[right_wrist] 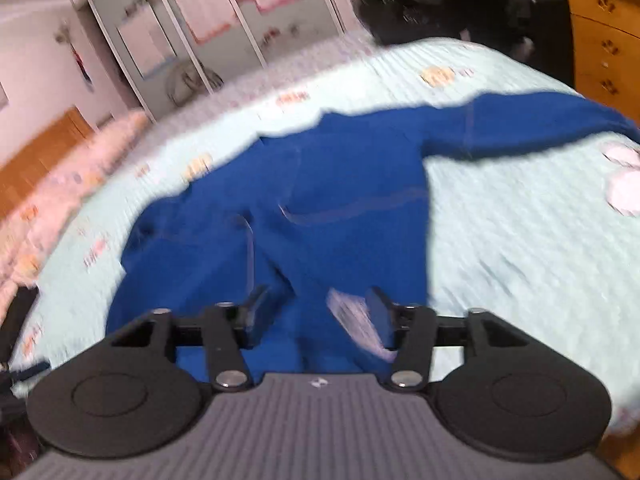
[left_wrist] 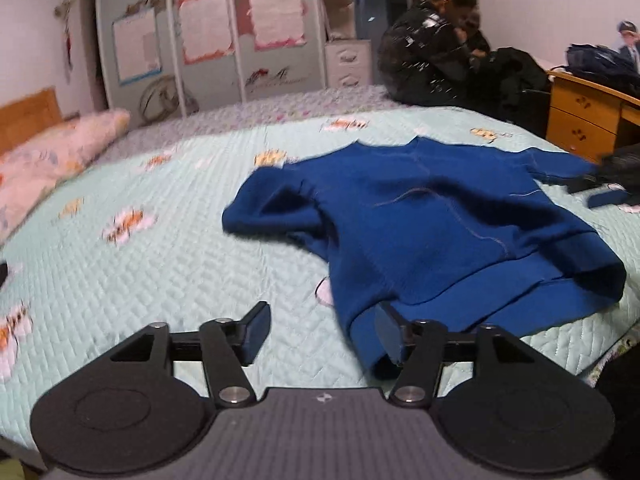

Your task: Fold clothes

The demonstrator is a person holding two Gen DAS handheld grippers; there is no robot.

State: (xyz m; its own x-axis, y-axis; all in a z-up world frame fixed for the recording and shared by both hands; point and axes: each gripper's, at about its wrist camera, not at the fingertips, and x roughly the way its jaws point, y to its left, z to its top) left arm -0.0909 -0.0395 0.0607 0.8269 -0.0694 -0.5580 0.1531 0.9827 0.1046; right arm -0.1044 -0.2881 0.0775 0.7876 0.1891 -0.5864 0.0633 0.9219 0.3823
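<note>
Two grippers hang low over the near edge of the bed (left_wrist: 120,272), and both have their jaws spread wide with nothing between them. Nearest, the left gripper (left_wrist: 320,330) sits at the near left corner of the blue sweatshirt (left_wrist: 440,220), its right-hand finger (left_wrist: 388,334) just at or over the ribbed hem, though contact cannot be confirmed; its other finger is over bare quilt. The right gripper (right_wrist: 316,314) is over the hem further along, with blue cloth showing under both fingers and a pale patch, too blurred to identify, beside the right one. The sweatshirt lies spread on the pale green quilt towards the near right part of the bed, body rumpled, one sleeve bunched and folded in on the left and the other sleeve (right_wrist: 540,124) stretched out towards the right edge. It looks like thick, soft knit: light, limp, not slippery, likely to sag and drag over the quilt rather than keep any shape. The doubled hem band and the cuffs seem the firmest places to pinch, and taking the two hem corners should let the body be lifted evenly. Farther off, a pink pillow (left_wrist: 60,152) lies by the headboard on the left, a person in a dark jacket (left_wrist: 424,56) sits at the far edge, and a wooden desk (left_wrist: 580,120) stands beyond the right edge.
</note>
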